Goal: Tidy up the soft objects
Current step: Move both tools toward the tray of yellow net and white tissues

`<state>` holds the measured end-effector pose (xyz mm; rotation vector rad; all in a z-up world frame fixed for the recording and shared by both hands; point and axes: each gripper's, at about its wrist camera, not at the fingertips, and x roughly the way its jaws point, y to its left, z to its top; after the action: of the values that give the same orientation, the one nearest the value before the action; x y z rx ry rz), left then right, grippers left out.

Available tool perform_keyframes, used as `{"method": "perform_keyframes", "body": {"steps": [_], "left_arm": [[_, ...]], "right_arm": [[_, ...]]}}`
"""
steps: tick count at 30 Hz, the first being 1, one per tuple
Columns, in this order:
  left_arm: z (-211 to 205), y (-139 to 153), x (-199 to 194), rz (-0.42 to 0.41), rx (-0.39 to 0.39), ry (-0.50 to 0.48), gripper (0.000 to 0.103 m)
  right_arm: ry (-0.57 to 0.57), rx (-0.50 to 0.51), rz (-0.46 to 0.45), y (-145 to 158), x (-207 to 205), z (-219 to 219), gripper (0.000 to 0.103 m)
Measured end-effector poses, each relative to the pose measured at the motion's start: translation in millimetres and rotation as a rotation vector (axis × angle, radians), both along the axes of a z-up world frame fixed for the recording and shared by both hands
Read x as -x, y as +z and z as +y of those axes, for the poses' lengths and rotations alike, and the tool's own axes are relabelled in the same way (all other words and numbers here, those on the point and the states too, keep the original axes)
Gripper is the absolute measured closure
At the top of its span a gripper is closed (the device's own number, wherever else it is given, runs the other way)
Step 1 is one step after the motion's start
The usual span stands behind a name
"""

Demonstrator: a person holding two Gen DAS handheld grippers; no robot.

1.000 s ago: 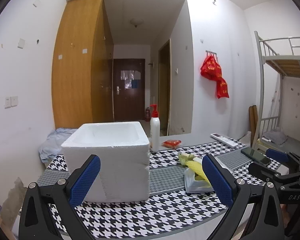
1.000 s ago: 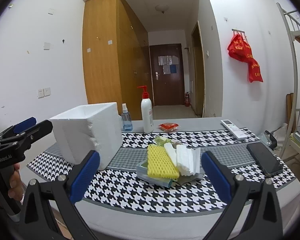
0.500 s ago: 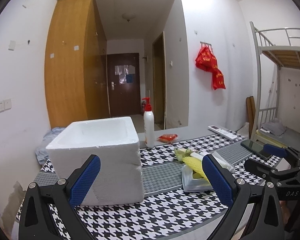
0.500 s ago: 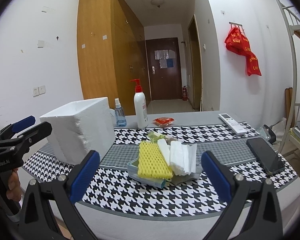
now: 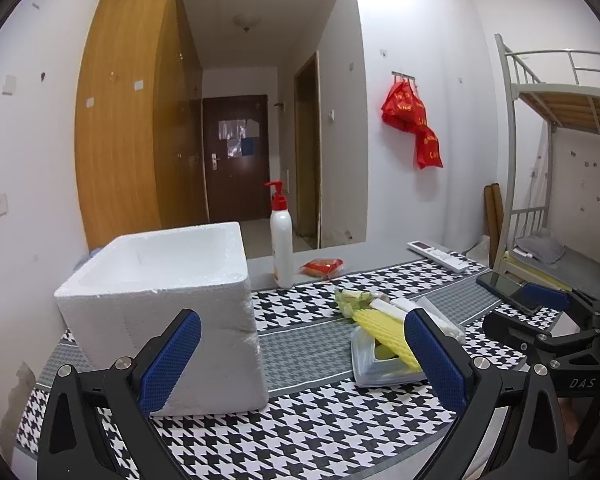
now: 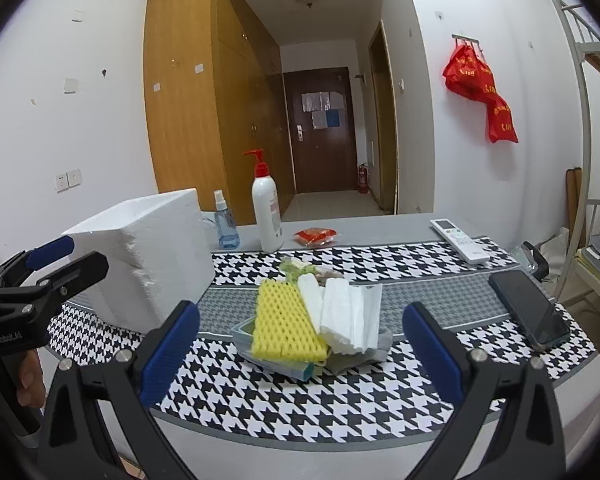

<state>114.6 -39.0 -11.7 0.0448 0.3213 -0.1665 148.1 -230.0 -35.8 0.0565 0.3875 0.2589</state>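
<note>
Yellow foam net (image 6: 286,322) hides the tray (image 6: 244,330) beneath; left tongs (image 5: 300,360) and right tongs (image 6: 300,354) gape empty.

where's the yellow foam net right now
In the right wrist view, the yellow foam net tops the central pile on the table, right of the foam box.

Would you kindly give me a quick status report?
Left gripper open, empty. Right gripper open, empty. Soft pile untouched on table, foam box alongside, empty. Nothing blocking.
</note>
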Motion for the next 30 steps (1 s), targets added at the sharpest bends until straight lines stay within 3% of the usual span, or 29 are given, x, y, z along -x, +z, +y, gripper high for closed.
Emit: {"method": "perform_keyframes", "body": {"steps": [30], "left_arm": [[-27.5, -24.0, -49.7, 0.131, -0.032, -0.101, 0.001]], "right_arm": [[-0.035, 0.002, 0.08, -20.0, -37.4, -10.9, 0.0]]}}
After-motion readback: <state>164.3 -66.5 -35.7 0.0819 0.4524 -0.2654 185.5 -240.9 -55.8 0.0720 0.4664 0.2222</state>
